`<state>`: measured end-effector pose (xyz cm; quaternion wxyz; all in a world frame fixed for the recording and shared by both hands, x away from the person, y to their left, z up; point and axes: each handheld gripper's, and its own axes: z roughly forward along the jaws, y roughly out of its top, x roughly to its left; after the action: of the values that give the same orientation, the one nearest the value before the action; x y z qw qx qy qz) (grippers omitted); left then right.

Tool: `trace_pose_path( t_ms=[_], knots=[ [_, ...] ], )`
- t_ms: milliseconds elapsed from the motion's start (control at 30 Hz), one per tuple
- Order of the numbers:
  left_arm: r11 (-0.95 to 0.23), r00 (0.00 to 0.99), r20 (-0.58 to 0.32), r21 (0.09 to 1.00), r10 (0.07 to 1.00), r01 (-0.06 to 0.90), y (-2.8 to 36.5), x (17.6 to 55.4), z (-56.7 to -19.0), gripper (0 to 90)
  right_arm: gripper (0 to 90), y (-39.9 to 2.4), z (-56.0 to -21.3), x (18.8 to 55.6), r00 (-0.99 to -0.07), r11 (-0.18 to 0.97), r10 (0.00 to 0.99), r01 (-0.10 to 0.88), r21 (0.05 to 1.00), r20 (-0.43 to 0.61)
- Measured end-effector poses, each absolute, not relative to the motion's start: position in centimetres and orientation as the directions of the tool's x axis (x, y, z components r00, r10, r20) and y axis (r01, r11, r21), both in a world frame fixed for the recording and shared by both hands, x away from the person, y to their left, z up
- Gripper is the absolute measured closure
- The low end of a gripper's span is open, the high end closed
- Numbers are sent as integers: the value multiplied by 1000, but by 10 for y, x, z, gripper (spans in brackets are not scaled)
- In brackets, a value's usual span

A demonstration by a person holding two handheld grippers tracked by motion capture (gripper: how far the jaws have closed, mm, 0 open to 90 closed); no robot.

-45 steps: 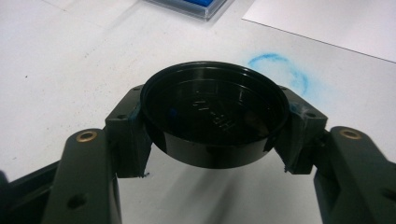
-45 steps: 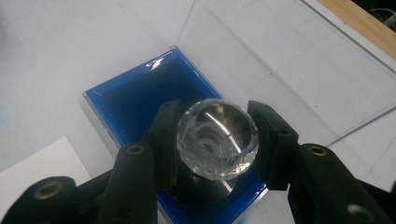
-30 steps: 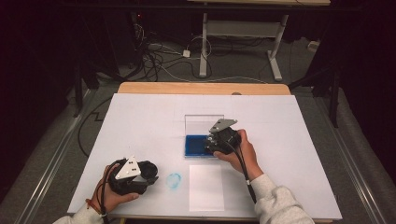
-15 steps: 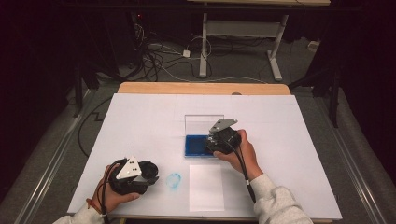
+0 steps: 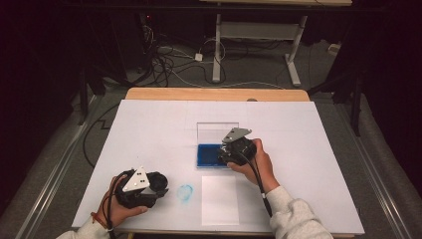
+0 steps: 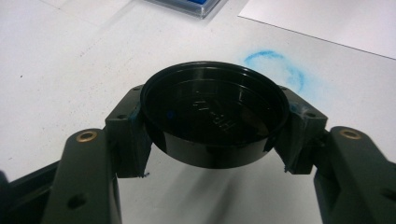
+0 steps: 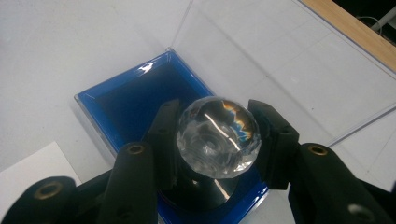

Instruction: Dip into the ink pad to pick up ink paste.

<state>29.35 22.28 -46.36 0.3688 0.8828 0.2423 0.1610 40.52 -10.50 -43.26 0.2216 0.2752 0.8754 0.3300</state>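
Observation:
My left gripper (image 6: 212, 140) is shut on a round black lid (image 6: 212, 123), held just above the white table at the front left (image 5: 144, 186). A smudged blue ring mark (image 6: 275, 70) lies on the table just past it. My right gripper (image 7: 217, 140) is shut on a clear faceted stamp knob (image 7: 218, 136), whose dark base hangs over the blue ink pad box (image 7: 128, 100). The box's clear lid (image 5: 217, 132) stands open behind it. In the high view the right gripper (image 5: 234, 149) sits over the blue box (image 5: 208, 155) at mid table.
A white sheet of paper (image 5: 220, 199) lies at the front middle of the table (image 5: 308, 134), right of the blue ring mark (image 5: 185, 192). A wooden edge (image 5: 214, 94) runs along the table's far side. Cables and desk legs lie on the floor beyond.

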Motion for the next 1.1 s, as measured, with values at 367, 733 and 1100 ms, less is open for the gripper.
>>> trace_pose_path(
  t_ms=[367,733,1100],
  knots=[
    [-615,834,108,727,542,306,221,294,-464,366,574,-112,-433,406,-755,602,635,349,718,-165],
    [-616,833,107,725,543,308,223,294,-464,366,575,-112,-433,407,-759,606,630,346,716,-166],
    [-616,833,106,724,543,310,222,295,-464,366,574,-114,-433,407,-760,600,631,351,719,-156]
  ],
)
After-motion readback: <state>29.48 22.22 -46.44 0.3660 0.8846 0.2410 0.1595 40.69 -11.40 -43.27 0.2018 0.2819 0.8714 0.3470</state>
